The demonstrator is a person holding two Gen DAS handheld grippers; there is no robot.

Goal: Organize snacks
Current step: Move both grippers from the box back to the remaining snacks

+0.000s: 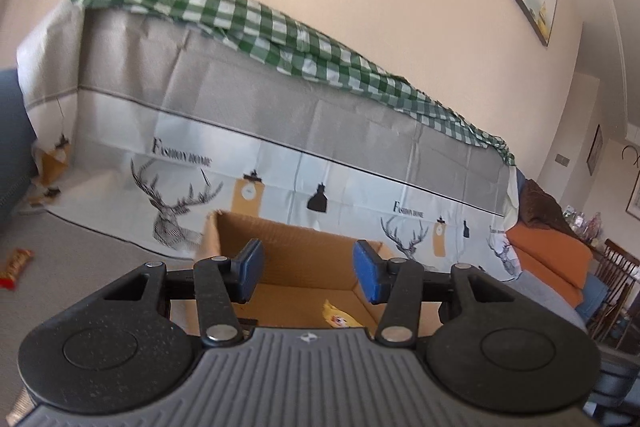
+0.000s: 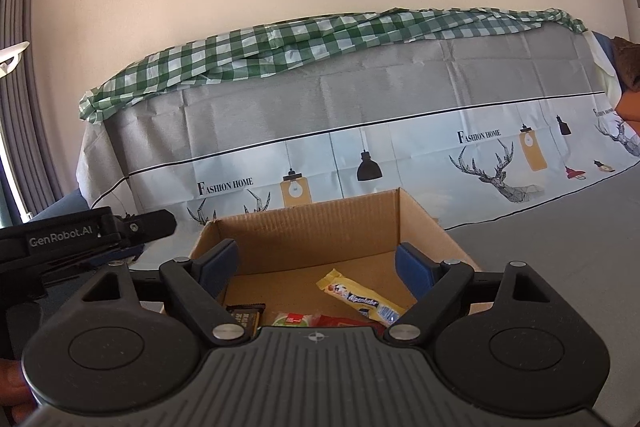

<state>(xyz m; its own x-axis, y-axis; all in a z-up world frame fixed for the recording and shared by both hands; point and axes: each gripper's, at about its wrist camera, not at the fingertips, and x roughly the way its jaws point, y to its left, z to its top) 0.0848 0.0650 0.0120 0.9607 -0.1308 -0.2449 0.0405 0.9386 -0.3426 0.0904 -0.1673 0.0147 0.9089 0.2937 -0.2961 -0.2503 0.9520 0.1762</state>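
We see the yellow snack bar [image 2: 360,301] lying on the floor of the cardboard box [image 2: 420,223], toward its right wall, below our right gripper [image 2: 316,267], whose jaws gape empty; our left gripper [image 1: 308,273] hovers at the box's left edge, parted, holding nothing.

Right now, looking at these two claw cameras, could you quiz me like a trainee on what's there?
1. True or false: the right claw grips the yellow snack.
2. Which container holds the yellow snack? A) cardboard box B) basket C) drawer
3. Fill in: a red-and-orange wrapper lies outside the box on the grey ____.

Key: 1 false, both claws are open and empty; 2 A; 3 surface.
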